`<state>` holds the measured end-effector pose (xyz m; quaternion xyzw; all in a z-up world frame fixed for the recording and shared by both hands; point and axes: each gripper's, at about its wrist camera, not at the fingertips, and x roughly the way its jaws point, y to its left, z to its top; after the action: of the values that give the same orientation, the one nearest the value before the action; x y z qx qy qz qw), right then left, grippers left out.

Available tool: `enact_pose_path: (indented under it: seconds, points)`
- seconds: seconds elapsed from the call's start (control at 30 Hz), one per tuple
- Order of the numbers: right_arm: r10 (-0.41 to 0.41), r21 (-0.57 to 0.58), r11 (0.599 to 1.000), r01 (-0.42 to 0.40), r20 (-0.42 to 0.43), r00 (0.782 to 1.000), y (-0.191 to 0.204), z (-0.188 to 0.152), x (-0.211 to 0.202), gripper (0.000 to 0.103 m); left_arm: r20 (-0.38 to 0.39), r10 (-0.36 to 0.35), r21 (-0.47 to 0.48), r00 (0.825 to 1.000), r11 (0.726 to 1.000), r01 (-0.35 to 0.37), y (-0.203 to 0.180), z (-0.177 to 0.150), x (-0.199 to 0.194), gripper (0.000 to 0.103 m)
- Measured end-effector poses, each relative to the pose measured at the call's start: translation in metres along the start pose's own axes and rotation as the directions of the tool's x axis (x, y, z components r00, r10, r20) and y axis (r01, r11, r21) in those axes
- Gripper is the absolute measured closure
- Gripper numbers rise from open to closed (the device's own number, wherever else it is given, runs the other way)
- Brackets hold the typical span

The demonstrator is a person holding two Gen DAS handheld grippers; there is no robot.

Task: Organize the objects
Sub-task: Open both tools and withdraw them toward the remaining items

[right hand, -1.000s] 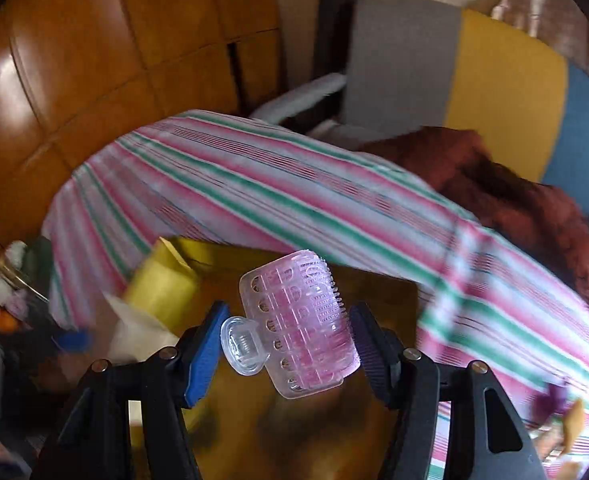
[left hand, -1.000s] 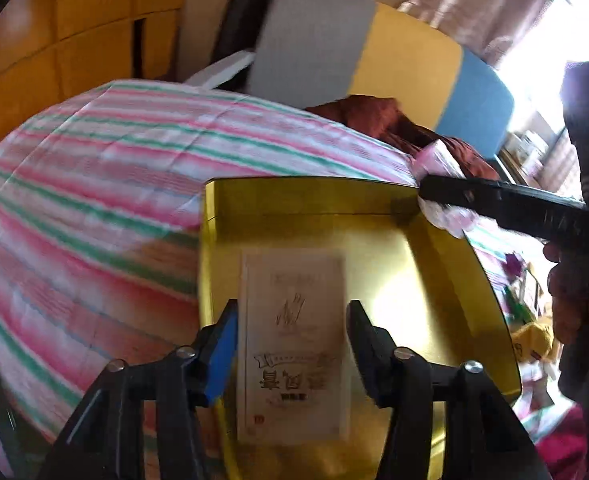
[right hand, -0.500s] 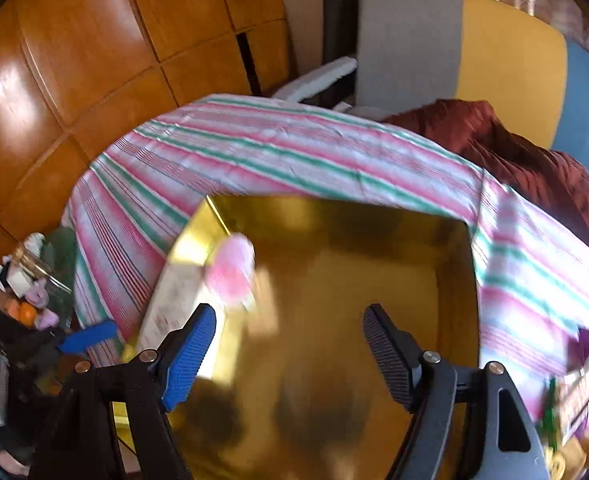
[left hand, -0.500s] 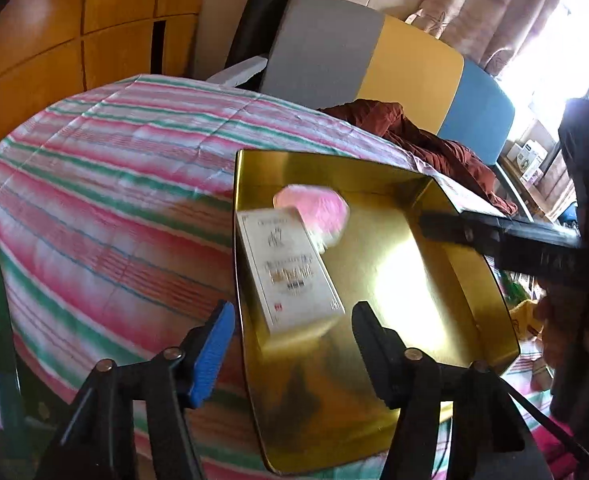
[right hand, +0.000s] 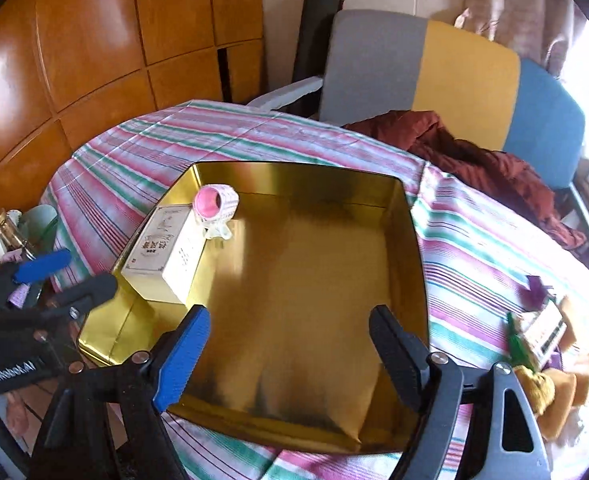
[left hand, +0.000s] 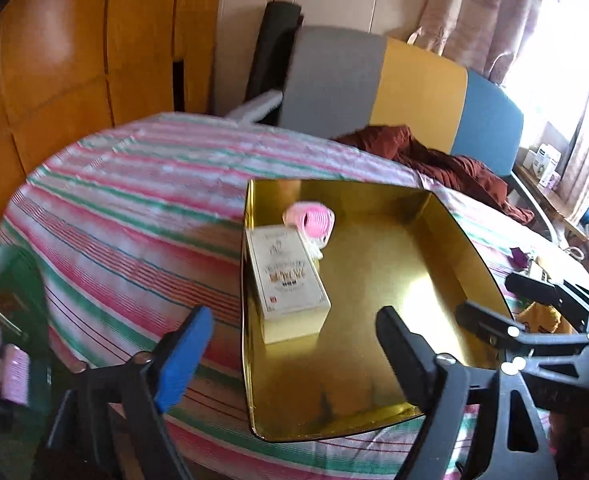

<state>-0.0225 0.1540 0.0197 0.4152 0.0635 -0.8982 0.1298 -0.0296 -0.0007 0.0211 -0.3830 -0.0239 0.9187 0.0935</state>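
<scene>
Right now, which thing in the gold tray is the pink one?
The hair roller, lying in the gold tray's far left corner. Right beside it, the box is white and flat-sided; the roller is round and pink.

white box (left hand: 286,276) and pink hair roller (left hand: 312,222) lie in gold tray (left hand: 446,216).

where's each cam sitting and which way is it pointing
Left wrist: on the left gripper, at the near left of the gold tray, looking across it; the right gripper shows at right.
Right wrist: on the right gripper, at the tray's near edge, facing the sofa; the left gripper and a fingertip show at left.
Shared: tray, white box and pink hair roller inside it, striped cloth, sofa.
</scene>
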Motion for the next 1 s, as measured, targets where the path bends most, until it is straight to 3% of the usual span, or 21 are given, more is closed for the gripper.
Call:
enact_pose_path:
  seconds: [0.23, 0.57, 1.0]
  points:
    - [-0.068, 0.008, 0.998, 0.068, 0.038, 0.997, 0.002, -0.015, -0.016, 0.019, 0.04, 0.002, 0.062, 0.999, 0.998, -0.004, -0.016, -0.005, -0.013, 0.012]
    - [-0.162, 0.108, 0.982, 0.154, 0.073, 0.984, -0.019, -0.026, -0.03, 0.019, 0.045, -0.012, 0.108, 0.999, 0.994, 0.007, -0.032, -0.012, -0.015, 0.011]
    - [-0.224, 0.129, 0.969, 0.213, 0.079, 0.971, -0.037, -0.037, -0.036, 0.018, 0.059, 0.042, 0.177, 0.997, 0.983, -0.052, -0.043, -0.02, -0.013, 0.011]
